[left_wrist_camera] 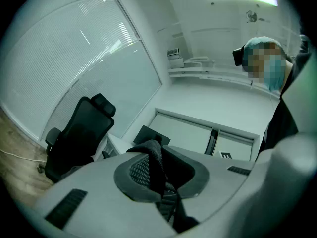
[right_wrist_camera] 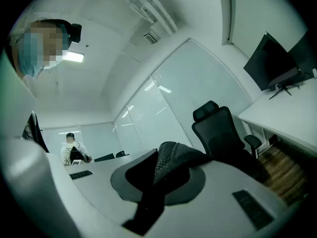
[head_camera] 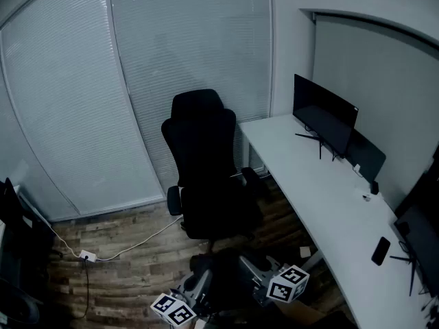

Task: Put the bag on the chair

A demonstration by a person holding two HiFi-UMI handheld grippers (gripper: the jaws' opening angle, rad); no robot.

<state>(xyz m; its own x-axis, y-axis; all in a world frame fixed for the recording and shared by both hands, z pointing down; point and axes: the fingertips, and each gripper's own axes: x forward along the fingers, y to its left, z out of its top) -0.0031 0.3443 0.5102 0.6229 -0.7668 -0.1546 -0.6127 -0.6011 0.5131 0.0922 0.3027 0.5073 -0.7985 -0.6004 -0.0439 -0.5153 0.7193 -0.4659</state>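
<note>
A black office chair (head_camera: 206, 177) stands on the wood floor facing me, its seat bare; it also shows as the chair (left_wrist_camera: 79, 133) and the chair (right_wrist_camera: 223, 133) in the gripper views. A dark bag (head_camera: 226, 279) hangs low in front of it, between both grippers. My left gripper (head_camera: 202, 285) is shut on a black mesh strap (left_wrist_camera: 151, 165) of the bag, pinched between its jaws. My right gripper (head_camera: 250, 269) is shut on another mesh strap (right_wrist_camera: 173, 160). The bag's body is mostly lost in shadow.
A long white desk (head_camera: 322, 190) runs along the right with a monitor (head_camera: 326, 115), a second screen (head_camera: 418, 232) and a phone (head_camera: 381, 251). A power strip (head_camera: 87, 256) with its cable lies on the floor at left. A person (right_wrist_camera: 73, 150) sits far behind.
</note>
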